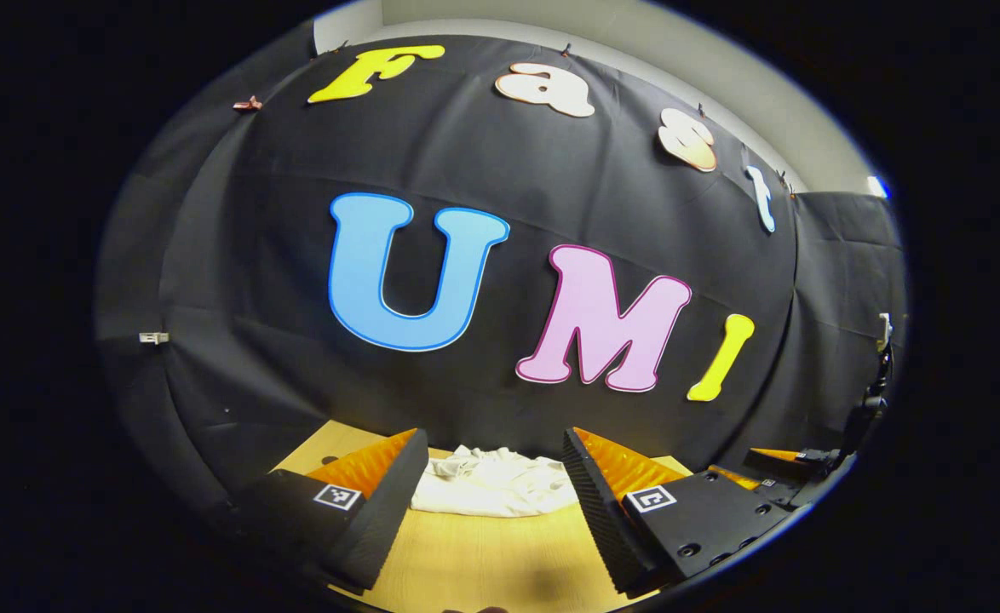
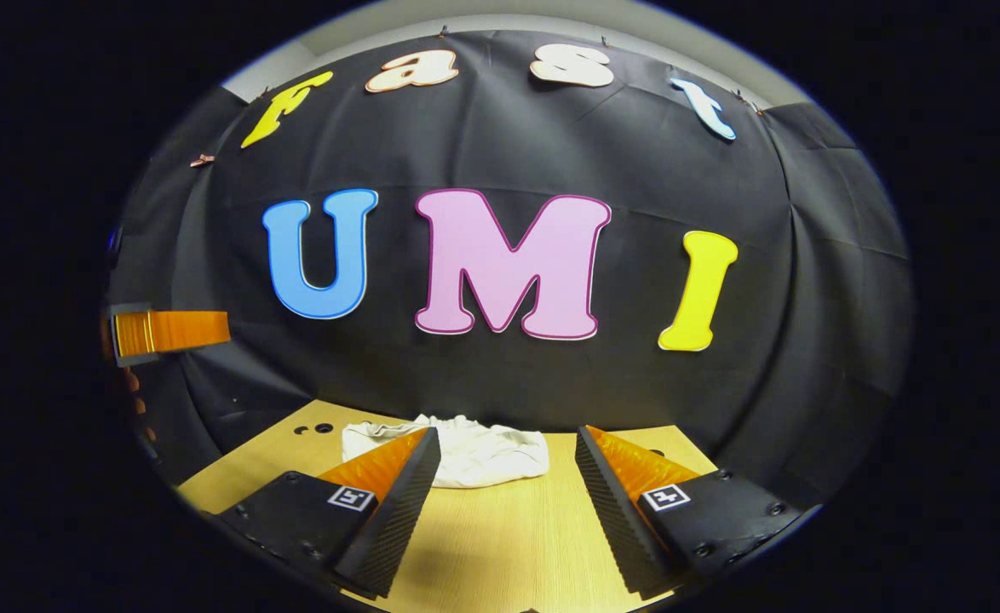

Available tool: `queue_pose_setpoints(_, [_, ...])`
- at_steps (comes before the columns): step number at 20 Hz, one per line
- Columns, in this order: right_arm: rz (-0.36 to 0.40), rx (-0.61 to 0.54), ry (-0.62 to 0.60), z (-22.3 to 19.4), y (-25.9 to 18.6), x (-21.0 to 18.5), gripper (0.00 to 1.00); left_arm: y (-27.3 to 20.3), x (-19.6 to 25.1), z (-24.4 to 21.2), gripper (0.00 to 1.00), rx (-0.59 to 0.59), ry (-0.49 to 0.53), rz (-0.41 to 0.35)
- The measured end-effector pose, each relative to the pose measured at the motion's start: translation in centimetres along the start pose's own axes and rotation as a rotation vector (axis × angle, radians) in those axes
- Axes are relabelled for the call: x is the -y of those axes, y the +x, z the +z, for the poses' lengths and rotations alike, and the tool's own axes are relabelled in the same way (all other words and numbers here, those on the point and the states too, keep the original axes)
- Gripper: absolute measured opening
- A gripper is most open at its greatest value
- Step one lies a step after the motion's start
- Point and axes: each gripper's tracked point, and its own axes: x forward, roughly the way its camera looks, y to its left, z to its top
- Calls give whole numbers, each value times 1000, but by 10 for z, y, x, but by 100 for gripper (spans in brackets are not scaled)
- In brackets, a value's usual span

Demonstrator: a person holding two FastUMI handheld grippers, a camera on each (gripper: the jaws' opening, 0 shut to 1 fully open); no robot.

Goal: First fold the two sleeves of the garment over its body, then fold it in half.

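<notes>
Both grippers, left gripper [image 1: 494,489] and right gripper [image 2: 507,494], hover spread wide, holding nothing. White garment [image 1: 491,482] sits bunched on the table [image 2: 500,545] by the back wall; folded or crumpled, unclear. Pinch single layers at edges.

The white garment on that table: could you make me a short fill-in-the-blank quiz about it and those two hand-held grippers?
1. The garment lies in a crumpled ____ on the table.
2. The left hand-held gripper has its jaws ____.
3. The right hand-held gripper is ____ the garment, not touching it.
4. The table is made of light ____.

Missing words: heap; open; short of; wood
</notes>
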Motion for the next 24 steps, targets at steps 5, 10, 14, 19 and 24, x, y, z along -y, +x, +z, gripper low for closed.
queue_pose_setpoints(5, [0, -51, 11, -23, -44, -2, 98, -48, -4, 2, 97, 112, 51, 14])
queue_pose_setpoints(10, [-45, -63, 40, -46, -83, 3, 97, -85, -7, -26, 97, 104, 57, 48])
queue_pose_setpoints(14, [-74, -38, 30, -50, -100, 6, 97, -101, -5, -58, 97, 51, 117, 57])
queue_pose_setpoints(19, [-65, -60, 19, -62, -118, 0, 98, -122, 3, -74, 97, 26, 102, 29])
queue_pose_setpoints(24, [-43, -78, -6, -60, -121, -12, 98, -128, -7, -89, 97, -23, 50, 43])
